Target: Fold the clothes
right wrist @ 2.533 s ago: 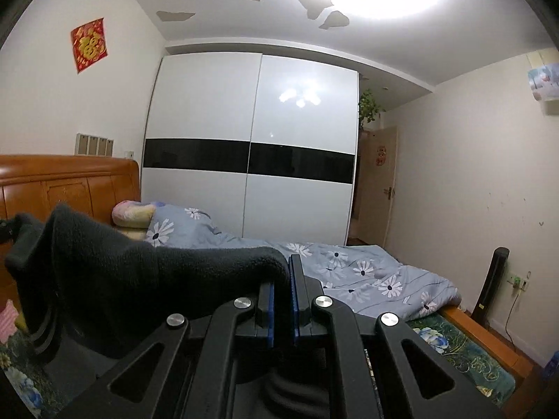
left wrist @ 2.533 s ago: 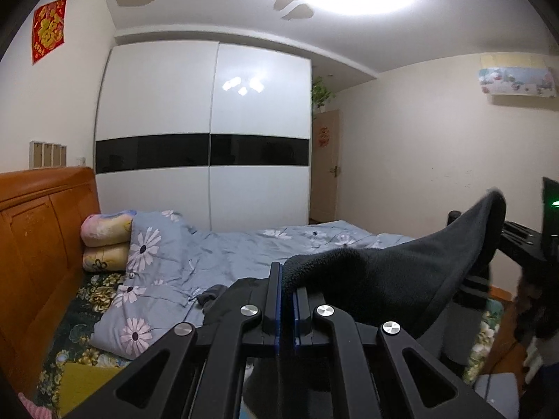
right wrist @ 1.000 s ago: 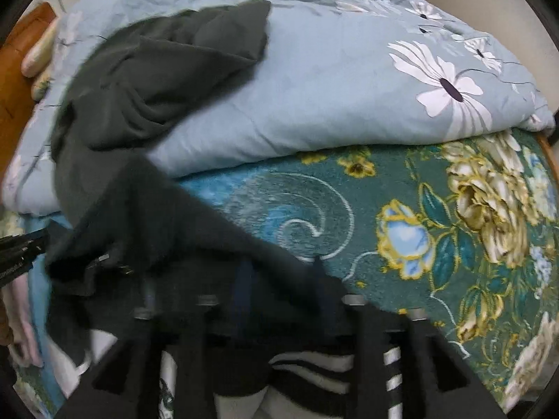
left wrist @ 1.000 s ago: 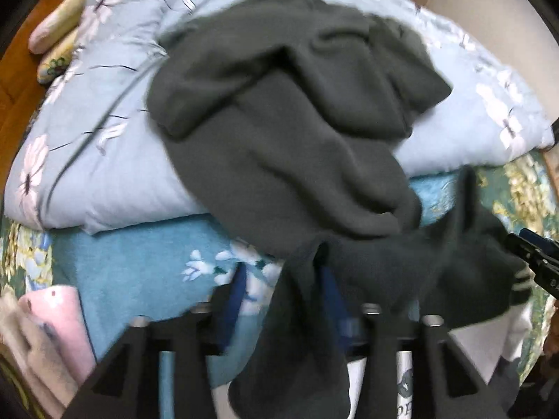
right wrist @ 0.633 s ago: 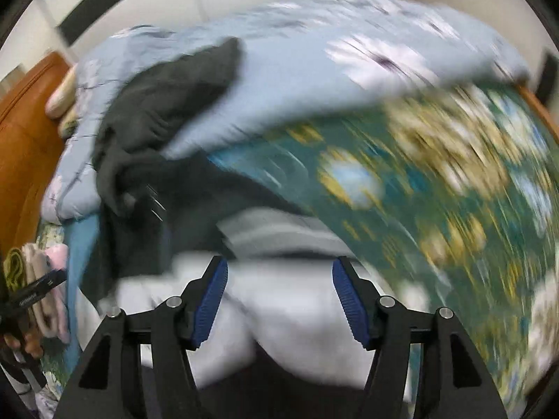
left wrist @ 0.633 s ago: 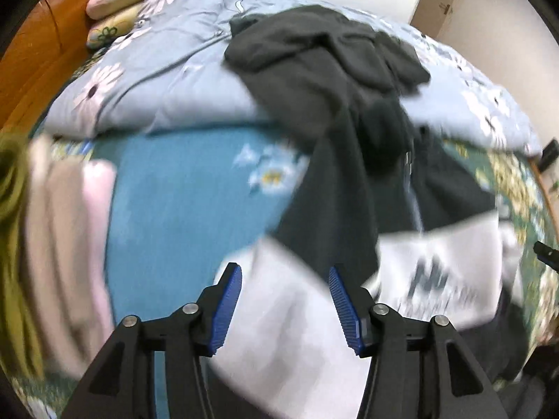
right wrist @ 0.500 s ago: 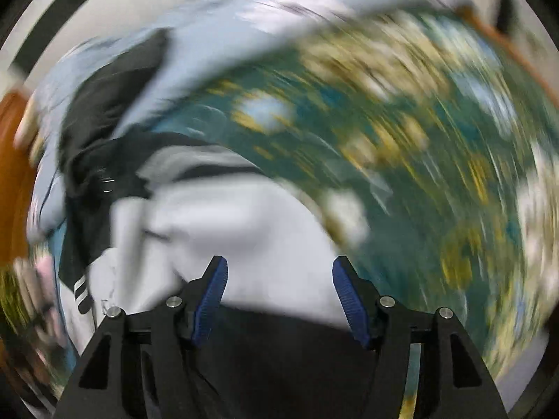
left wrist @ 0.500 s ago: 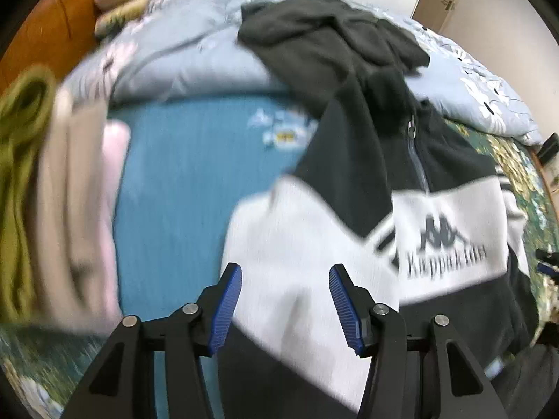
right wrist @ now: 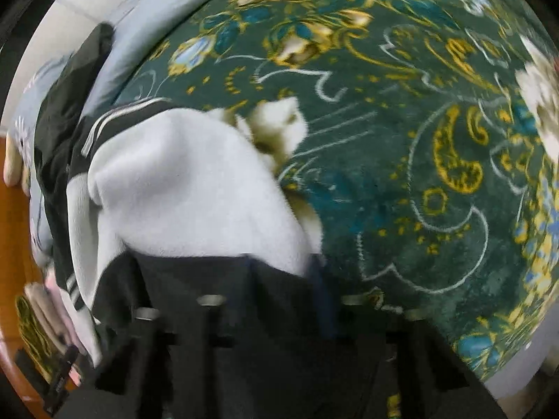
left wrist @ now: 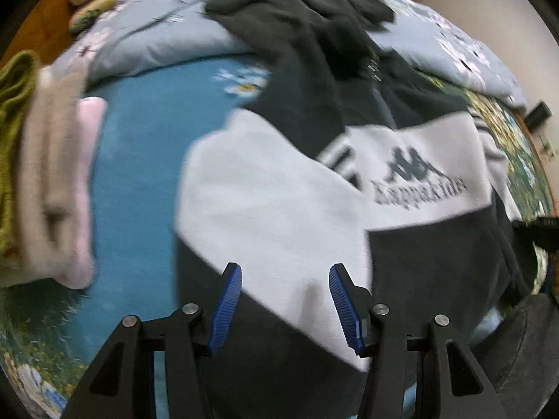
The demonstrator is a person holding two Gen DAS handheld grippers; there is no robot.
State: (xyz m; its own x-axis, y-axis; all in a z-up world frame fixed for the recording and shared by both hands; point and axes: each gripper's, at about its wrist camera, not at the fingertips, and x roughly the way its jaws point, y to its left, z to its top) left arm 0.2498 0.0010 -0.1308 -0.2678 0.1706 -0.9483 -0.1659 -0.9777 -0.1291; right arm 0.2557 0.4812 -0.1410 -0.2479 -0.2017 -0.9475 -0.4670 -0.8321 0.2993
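Left gripper (left wrist: pixel 284 300) has its jaws apart, empty, hovering just over the near hem of the black-and-white fleece pullover (left wrist: pixel 279 188). Pullover lies face up on the teal bedspread (left wrist: pixel 146 132), long axis running straight away from the gripper, collar at the far end. Right gripper (right wrist: pixel 279 279) is blurred with dark fabric across it: can't tell its jaws. Folded clothes stack (left wrist: pixel 45 160) left; grey garment (left wrist: pixel 290 3) beyond on the quilt (left wrist: pixel 150 35).
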